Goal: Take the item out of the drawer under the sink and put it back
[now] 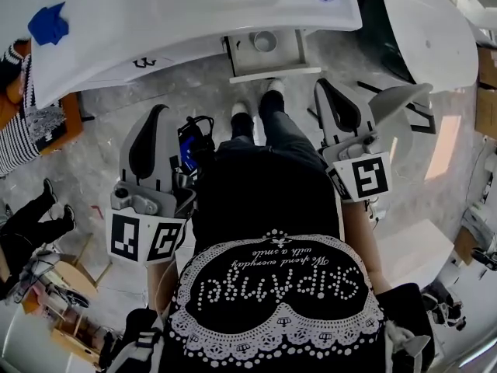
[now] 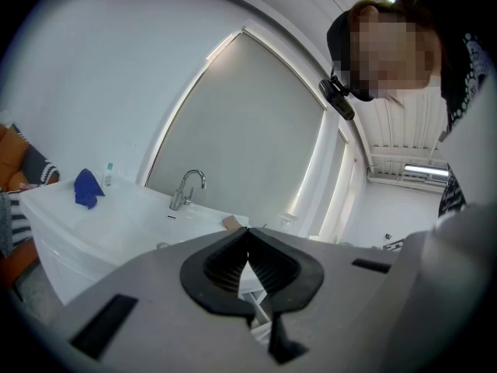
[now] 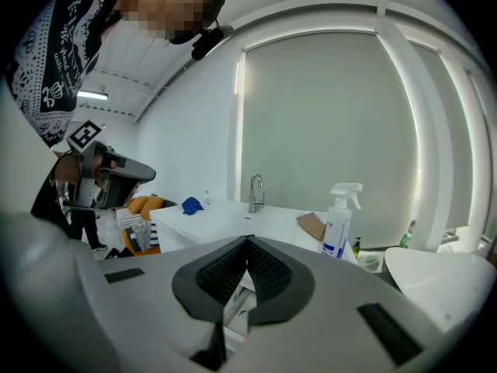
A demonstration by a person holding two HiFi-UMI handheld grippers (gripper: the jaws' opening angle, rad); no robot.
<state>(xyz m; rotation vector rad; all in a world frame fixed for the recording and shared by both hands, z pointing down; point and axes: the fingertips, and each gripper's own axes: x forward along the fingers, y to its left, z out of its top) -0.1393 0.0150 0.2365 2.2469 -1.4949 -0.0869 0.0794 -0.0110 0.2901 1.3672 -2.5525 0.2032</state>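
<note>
- the drawer (image 1: 276, 73) under the sink (image 1: 217, 6) is pulled open toward the person; the round pale item (image 1: 264, 41) sits inside it, can't really tell what it is
- left gripper (image 2: 248, 233): tongs pressed together, nothing pinched; it's held up at the left of the person's body, well apart from the drawer
- right gripper (image 3: 247, 241): same deal, tongs pressed together and empty; it's a bit nearer the drawer, off to the drawer's right, not touching it
- up on the counter: blue cloth (image 1: 48, 23) at the far left, faucet (image 2: 186, 189) in the middle, spray bottle (image 3: 339, 220) at the right end
</note>
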